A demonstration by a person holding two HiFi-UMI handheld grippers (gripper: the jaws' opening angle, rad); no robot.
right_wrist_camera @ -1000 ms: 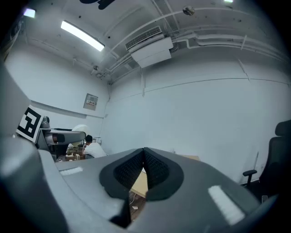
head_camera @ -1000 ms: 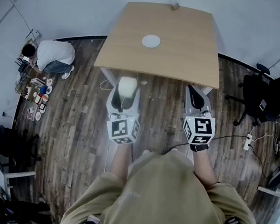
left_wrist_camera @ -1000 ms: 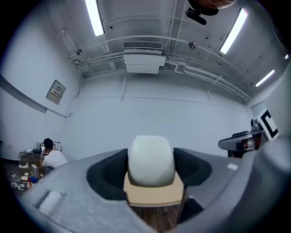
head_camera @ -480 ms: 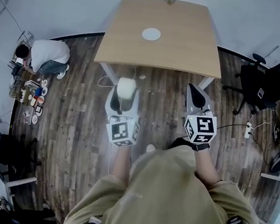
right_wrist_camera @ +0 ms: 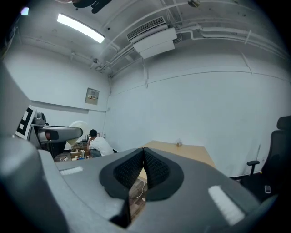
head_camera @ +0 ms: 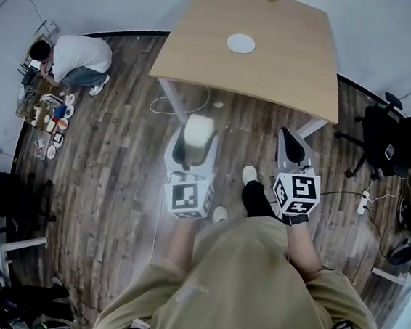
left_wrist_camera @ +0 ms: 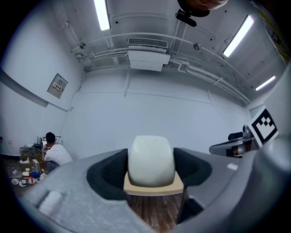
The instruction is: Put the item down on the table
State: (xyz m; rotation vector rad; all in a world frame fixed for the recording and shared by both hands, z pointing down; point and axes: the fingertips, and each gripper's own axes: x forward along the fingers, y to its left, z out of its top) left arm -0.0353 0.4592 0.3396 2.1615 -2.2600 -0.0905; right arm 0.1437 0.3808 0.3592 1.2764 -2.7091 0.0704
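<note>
Grippers: two. Left gripper (head_camera: 193, 146): fingers (left_wrist_camera: 107, 172) clenched on the one item (head_camera: 199, 129), centre of frame, above the wood floor (head_camera: 119, 151), just short of the bench (head_camera: 273, 72) at upper centre. Item: white, smooth, rounded, matte. Right gripper (head_camera: 290, 141): fingers (right_wrist_camera: 157, 171) pressed together, nothing between. Bench: one, carrying one white disc (head_camera: 241, 43).
</note>
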